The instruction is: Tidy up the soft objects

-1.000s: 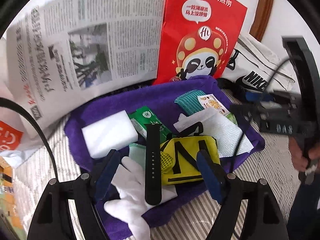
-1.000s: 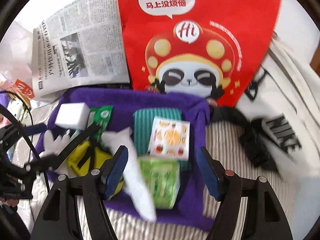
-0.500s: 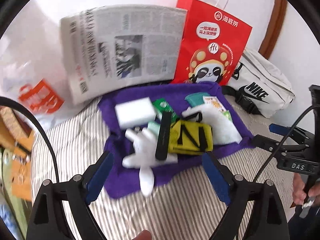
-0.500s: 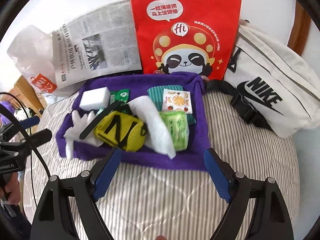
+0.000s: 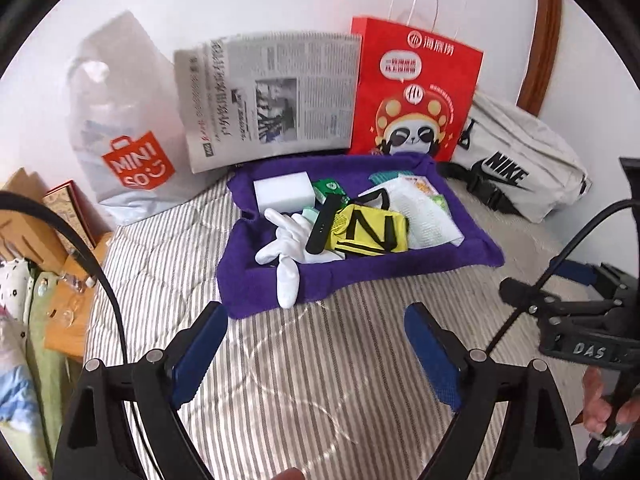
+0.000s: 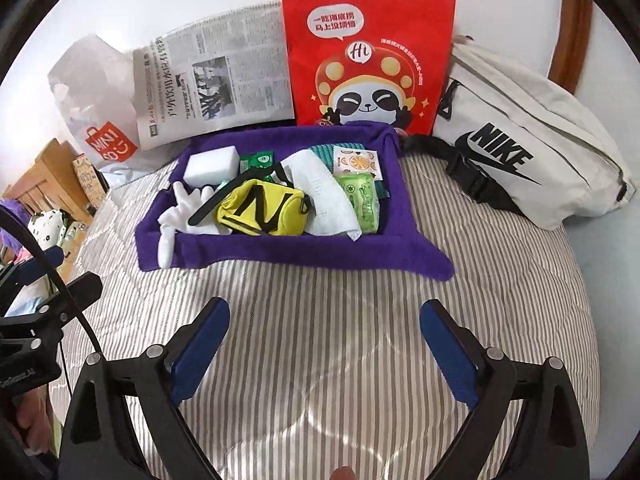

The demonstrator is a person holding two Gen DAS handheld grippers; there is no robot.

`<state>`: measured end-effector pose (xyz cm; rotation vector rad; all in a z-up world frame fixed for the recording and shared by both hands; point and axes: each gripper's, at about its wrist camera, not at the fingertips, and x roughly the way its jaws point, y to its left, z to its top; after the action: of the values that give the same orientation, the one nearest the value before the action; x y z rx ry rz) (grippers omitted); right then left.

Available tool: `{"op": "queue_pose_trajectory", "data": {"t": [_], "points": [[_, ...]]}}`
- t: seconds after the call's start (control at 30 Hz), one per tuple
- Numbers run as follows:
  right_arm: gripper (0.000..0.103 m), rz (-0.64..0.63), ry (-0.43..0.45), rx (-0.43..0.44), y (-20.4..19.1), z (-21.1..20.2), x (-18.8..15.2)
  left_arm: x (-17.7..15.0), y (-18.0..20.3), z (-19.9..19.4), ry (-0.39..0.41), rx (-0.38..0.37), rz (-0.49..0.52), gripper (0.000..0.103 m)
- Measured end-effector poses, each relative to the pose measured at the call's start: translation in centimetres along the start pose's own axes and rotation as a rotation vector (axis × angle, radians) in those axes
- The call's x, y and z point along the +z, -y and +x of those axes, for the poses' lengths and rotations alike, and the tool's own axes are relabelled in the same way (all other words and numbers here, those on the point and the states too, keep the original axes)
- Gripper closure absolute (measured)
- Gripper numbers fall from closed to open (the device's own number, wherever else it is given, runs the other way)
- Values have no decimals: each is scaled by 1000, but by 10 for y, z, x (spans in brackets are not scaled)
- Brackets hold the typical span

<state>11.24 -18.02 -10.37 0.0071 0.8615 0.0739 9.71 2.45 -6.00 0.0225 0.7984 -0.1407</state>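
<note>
A purple fabric tray [image 6: 256, 254] is set on the striped quilt [image 6: 320, 340], and everything is placed from it. To its left, a white plastic shopping bag [image 6: 94, 120] is leaned on the wall. Behind it are propped a folded newspaper [image 6: 216, 84] and a red paper bag [image 6: 368, 52]. Inside the tray, from left, are laid a white glove [image 6: 180, 210], a white foam block [image 6: 211, 165], a yellow zip pouch [image 6: 262, 208], a white cloth [image 6: 324, 196] and a green wipes packet [image 6: 362, 200]. To its right, a cream waist bag [image 6: 532, 152] is rested. In front of it, the left gripper [image 5: 316, 336] is held wide and empty; the right gripper [image 6: 324, 332] is being opened, nothing between its jaws.
</note>
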Motion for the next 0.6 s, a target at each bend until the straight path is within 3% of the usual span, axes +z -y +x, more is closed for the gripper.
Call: {"op": "queue_pose_trajectory", "data": {"t": [0.2,0.37,0.6], "points": [[4,8,43,13,1,-28,-14,-14,1,-21,12,1,-67,13],[3,2,71,2,1,-43,-20,-20,8,-28,15,51,-51,13],[1,-13,90,-10,1,-54,-29,-25,21,-42,35,47,-27,13]]}}
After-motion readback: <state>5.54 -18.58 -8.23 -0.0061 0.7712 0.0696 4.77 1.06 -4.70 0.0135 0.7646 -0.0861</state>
